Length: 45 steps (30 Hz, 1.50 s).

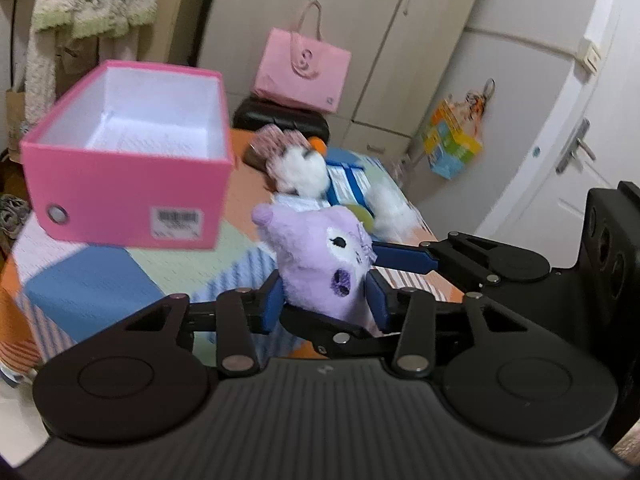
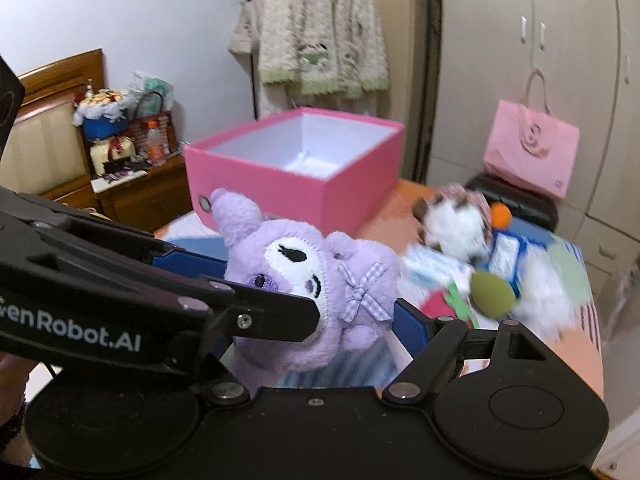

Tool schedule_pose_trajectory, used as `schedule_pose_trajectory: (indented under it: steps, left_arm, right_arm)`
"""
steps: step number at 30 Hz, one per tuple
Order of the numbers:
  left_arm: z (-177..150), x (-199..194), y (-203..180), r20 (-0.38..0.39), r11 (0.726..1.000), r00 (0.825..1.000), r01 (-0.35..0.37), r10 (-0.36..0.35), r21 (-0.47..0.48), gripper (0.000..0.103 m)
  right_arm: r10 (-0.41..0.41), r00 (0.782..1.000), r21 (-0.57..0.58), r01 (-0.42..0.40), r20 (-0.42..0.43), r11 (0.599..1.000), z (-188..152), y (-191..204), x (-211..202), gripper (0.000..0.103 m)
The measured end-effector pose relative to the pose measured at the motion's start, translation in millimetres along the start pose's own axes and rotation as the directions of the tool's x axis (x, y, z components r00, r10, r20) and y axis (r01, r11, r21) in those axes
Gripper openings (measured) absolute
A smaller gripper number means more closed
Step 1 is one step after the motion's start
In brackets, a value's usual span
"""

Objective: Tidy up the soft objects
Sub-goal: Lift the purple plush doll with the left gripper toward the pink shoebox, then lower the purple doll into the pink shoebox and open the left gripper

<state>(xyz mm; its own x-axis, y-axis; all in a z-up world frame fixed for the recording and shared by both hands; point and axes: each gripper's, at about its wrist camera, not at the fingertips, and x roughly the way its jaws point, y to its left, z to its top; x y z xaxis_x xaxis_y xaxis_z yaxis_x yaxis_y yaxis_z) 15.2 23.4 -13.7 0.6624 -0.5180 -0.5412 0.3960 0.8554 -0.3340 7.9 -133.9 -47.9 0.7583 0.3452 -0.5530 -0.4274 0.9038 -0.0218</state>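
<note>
A purple plush toy (image 1: pixel 320 256) with a checked bow hangs above the patchwork cloth (image 1: pixel 100 280), held from two sides. My left gripper (image 1: pixel 326 304) is shut on its lower body, blue pads pressed into the fur. My right gripper (image 2: pixel 312 284) is shut on its head (image 2: pixel 304 280); one of its blue fingers (image 1: pixel 400 258) reaches in from the right in the left wrist view. The left gripper's black linkage (image 2: pixel 160 304) crosses in front in the right wrist view. An open pink box (image 1: pixel 120 200) (image 2: pixel 280 184) with a white inside stands behind the toy.
A white plush (image 1: pixel 300 168) (image 2: pixel 452 224) with a plaid hat lies blurred among blue-white packets and a green ball (image 2: pixel 492 292) on the cloth. A pink bag (image 2: pixel 528 152) sits on a black stool (image 1: pixel 280 116) by the wardrobes. A wooden cabinet (image 2: pixel 132 196) stands at left.
</note>
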Motion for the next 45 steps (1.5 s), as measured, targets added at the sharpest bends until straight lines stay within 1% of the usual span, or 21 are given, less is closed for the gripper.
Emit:
schedule_pose_trajectory:
  steps: [7, 12, 15, 18, 19, 20, 21, 23, 26, 29, 30, 33, 36, 40, 45]
  left_arm:
    - [38, -10, 21, 0.049, 0.999, 0.998, -0.045, 0.044, 0.008, 0.04]
    - [71, -8, 40, 0.069, 0.998, 0.995, -0.069, 0.069, 0.008, 0.04]
    - [89, -1, 55, 0.076, 0.997, 0.994, -0.074, 0.075, -0.01, 0.04]
    - [105, 8, 73, 0.069, 0.997, 0.995, -0.069, 0.071, -0.036, 0.04]
    - [110, 13, 80, 0.069, 0.997, 0.995, -0.065, 0.068, -0.043, 0.04]
    - [114, 18, 85, 0.066, 0.996, 0.995, -0.069, 0.072, -0.05, 0.039]
    - [117, 22, 89, 0.063, 0.996, 0.995, -0.074, 0.077, -0.057, 0.039]
    - [126, 34, 101, 0.051, 0.993, 0.994, -0.09, 0.094, -0.078, 0.039]
    - [138, 55, 121, 0.021, 0.986, 0.993, -0.111, 0.115, -0.12, 0.039]
    - [149, 79, 140, -0.031, 0.977, 0.991, -0.134, 0.13, -0.164, 0.039]
    - [154, 87, 145, -0.045, 0.976, 0.99, -0.143, 0.137, -0.166, 0.039]
    - [171, 113, 158, -0.086, 0.969, 0.985, -0.166, 0.153, -0.185, 0.039]
    - [181, 133, 174, -0.13, 0.962, 0.982, -0.164, 0.138, -0.218, 0.039]
    - [186, 156, 192, -0.19, 0.948, 0.974, -0.17, 0.121, -0.268, 0.039]
    - [185, 177, 211, -0.242, 0.916, 0.965, -0.188, 0.104, -0.354, 0.037]
  right_arm:
    - [0.041, 0.998, -0.062, -0.038, 0.047, 0.997, 43, 9, 14, 0.084]
    - [0.072, 0.996, -0.102, -0.066, 0.06, 0.993, 79, 9, 33, 0.084]
    - [0.086, 0.994, -0.136, -0.076, 0.068, 0.988, 101, 9, 47, 0.084]
    - [0.112, 0.992, -0.191, -0.097, 0.065, 0.977, 122, 6, 65, 0.084]
    - [0.128, 0.99, -0.24, -0.11, 0.062, 0.965, 128, 5, 71, 0.084]
    - [0.144, 0.987, -0.264, -0.122, 0.065, 0.957, 134, 1, 78, 0.084]
    - [0.164, 0.985, -0.266, -0.143, 0.059, 0.953, 140, -4, 84, 0.084]
    - [0.206, 0.978, -0.263, -0.194, 0.019, 0.945, 154, -11, 104, 0.084]
    - [0.23, 0.973, -0.3, -0.223, -0.012, 0.928, 167, -16, 131, 0.084]
    - [0.244, 0.968, -0.322, -0.251, -0.062, 0.913, 176, -19, 161, 0.084]
    - [0.241, 0.967, -0.331, -0.255, -0.082, 0.909, 178, -19, 172, 0.083]
    - [0.201, 0.973, -0.364, -0.229, -0.114, 0.903, 184, -20, 198, 0.083]
    - [0.174, 0.974, -0.36, -0.216, -0.147, 0.908, 191, -27, 222, 0.083]
    - [0.18, 0.958, -0.341, -0.251, -0.225, 0.906, 197, -36, 251, 0.083]
    - [0.167, 0.937, -0.406, -0.288, -0.308, 0.867, 201, -36, 281, 0.083]
